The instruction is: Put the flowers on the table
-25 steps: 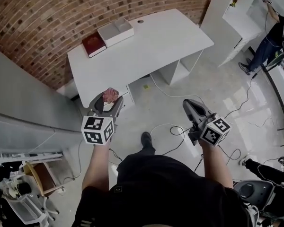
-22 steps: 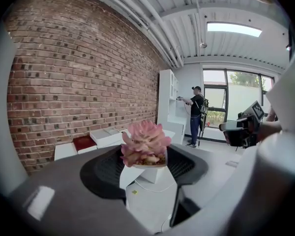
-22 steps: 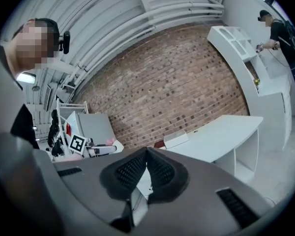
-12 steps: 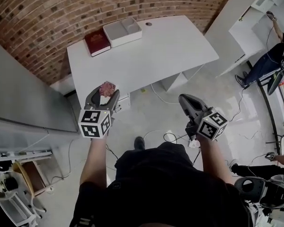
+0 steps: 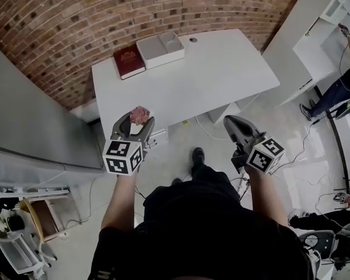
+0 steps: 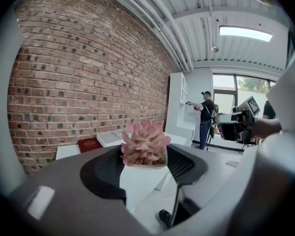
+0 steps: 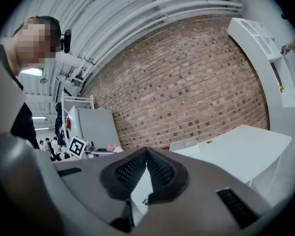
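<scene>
Left gripper [image 5: 136,122] has its jaws clamped on a little white pot of pink flowers [image 6: 142,142], held up in the air right by the near edge of the white table [image 5: 210,69], close to the left corner. Right gripper [image 7: 146,155] is squeezed closed with nothing in it. A red book [image 5: 129,61] and a white tray [image 5: 160,48] sit at the far edge.

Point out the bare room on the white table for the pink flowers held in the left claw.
The white rectangular table is bare across its middle, right half and near edge. Only the far left edge is crowded: a dark red book and a white divided tray lie side by side. The left claw holds the pink potted flowers.
</scene>
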The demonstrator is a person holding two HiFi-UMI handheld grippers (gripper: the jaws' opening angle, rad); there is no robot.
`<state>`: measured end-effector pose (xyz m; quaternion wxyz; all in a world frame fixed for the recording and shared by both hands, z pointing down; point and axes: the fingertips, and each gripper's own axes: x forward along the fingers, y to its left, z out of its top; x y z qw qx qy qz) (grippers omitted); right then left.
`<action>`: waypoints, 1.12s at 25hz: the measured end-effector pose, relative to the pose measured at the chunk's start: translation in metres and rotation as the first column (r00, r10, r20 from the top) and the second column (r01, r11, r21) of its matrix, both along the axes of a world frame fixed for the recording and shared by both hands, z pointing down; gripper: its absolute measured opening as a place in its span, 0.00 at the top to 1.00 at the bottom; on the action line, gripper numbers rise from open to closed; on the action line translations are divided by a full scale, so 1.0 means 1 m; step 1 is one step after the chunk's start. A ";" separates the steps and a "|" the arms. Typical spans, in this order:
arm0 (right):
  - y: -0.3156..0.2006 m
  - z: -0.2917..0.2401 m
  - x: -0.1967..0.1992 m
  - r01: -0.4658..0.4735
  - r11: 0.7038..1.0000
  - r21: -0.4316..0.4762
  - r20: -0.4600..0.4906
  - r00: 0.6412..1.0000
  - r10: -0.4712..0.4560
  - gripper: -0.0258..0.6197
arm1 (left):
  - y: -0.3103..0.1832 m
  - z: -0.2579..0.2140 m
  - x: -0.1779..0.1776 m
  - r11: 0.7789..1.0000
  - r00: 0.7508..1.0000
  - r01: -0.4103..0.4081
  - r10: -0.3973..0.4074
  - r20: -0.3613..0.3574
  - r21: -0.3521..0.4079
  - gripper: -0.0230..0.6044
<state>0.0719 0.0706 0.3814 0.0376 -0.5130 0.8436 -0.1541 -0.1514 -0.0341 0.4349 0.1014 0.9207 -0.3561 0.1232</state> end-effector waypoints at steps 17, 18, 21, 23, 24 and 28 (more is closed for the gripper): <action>-0.200 0.003 0.095 0.170 0.985 0.030 0.069 0.983 -0.172 0.94 | -0.155 -0.009 0.099 0.992 0.992 0.128 -0.128 0.017 -0.006 0.54; -0.211 0.004 0.103 0.181 0.983 0.024 0.074 0.980 -0.182 0.94 | -0.164 -0.010 0.106 0.990 0.990 0.139 -0.139 0.017 -0.010 0.54; -0.240 0.004 0.121 0.215 0.976 0.016 0.084 0.973 -0.216 0.94 | -0.189 -0.013 0.123 0.986 0.986 0.167 -0.167 0.032 -0.013 0.54; -0.259 0.003 0.131 0.235 0.972 0.013 0.079 0.969 -0.235 0.94 | -0.203 -0.014 0.133 0.984 0.983 0.179 -0.179 0.041 -0.009 0.54; -0.267 0.005 0.134 0.241 0.970 0.011 0.078 0.967 -0.242 0.94 | -0.209 -0.015 0.137 0.983 0.982 0.184 -0.184 0.043 -0.007 0.54; -0.287 0.012 0.140 0.263 0.965 -0.005 0.081 0.962 -0.262 0.94 | -0.224 -0.013 0.146 0.980 0.979 0.198 -0.197 0.044 -0.008 0.54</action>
